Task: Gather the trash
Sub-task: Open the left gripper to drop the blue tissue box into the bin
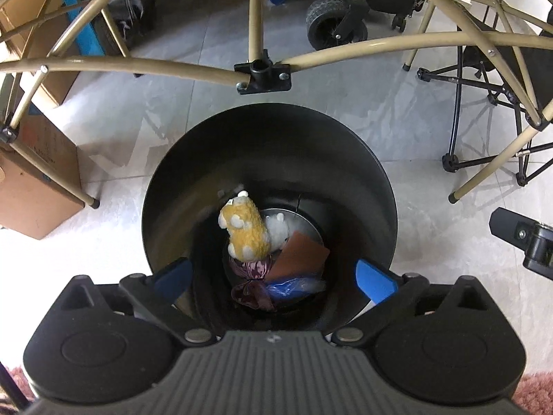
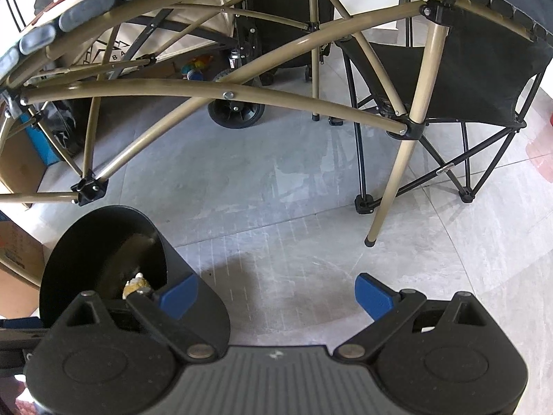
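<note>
A black round trash bin [image 1: 269,145] stands on the grey tile floor, and I look straight down into it. Inside lie a yellow and white plush toy [image 1: 247,231], a white fluffy item [image 1: 278,230], a brown card [image 1: 300,254], a purple wrapper [image 1: 252,276] and a blue plastic piece [image 1: 293,285]. My left gripper [image 1: 274,276] is open and empty above the bin's mouth. My right gripper [image 2: 276,294] is open and empty over bare floor, right of the bin [image 2: 103,252], where the plush toy [image 2: 136,285] peeks out.
A folding table's tan metal frame [image 1: 255,31] arches over the bin. Cardboard boxes [image 1: 38,180] stand left. A black folding chair [image 2: 466,79] stands right, a wheeled cart [image 1: 331,20] at the back. The right gripper's body [image 1: 528,238] shows at the right edge. A pink rug [image 1: 535,390] lies nearest me.
</note>
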Demonstrator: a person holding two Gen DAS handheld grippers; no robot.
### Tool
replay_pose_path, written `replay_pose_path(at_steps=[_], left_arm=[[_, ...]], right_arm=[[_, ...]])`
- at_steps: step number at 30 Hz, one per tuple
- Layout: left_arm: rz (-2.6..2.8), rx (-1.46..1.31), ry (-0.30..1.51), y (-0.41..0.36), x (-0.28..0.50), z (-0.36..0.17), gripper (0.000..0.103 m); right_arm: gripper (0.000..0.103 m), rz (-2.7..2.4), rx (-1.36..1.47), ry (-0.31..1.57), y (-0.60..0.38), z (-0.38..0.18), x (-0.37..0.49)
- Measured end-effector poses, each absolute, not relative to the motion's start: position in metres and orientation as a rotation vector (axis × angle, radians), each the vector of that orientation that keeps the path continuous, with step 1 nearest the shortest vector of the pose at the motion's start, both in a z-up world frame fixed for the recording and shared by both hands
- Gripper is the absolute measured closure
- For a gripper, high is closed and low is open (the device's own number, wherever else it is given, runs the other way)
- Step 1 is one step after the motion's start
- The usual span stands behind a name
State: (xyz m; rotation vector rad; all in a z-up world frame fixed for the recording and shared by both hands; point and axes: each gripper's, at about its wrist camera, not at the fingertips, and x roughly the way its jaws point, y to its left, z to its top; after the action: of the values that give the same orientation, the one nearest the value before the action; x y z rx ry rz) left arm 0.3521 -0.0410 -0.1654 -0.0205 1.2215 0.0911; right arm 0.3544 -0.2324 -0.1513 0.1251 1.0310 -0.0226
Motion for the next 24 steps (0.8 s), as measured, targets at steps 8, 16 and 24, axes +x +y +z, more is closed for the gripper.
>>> replay_pose_path(at_steps=[8, 16, 24], left_arm=[[0.085, -0.003, 1.226, -0.043, 0.352, -0.166, 0.0], [0.074, -0.001, 1.225, -0.042, 0.345, -0.157, 0.0], [0.074, -0.026, 1.176, -0.041, 0.33, -0.134, 0.0]], right_arm=[[0.005, -0.023, 0.124, 1.03, -0.232, -0.151, 0.354], [0.005, -0.022, 0.123, 1.023, -0.232, -0.149, 0.353], [0.005, -0.024, 0.124, 1.007, -0.234, -0.143, 0.35]])
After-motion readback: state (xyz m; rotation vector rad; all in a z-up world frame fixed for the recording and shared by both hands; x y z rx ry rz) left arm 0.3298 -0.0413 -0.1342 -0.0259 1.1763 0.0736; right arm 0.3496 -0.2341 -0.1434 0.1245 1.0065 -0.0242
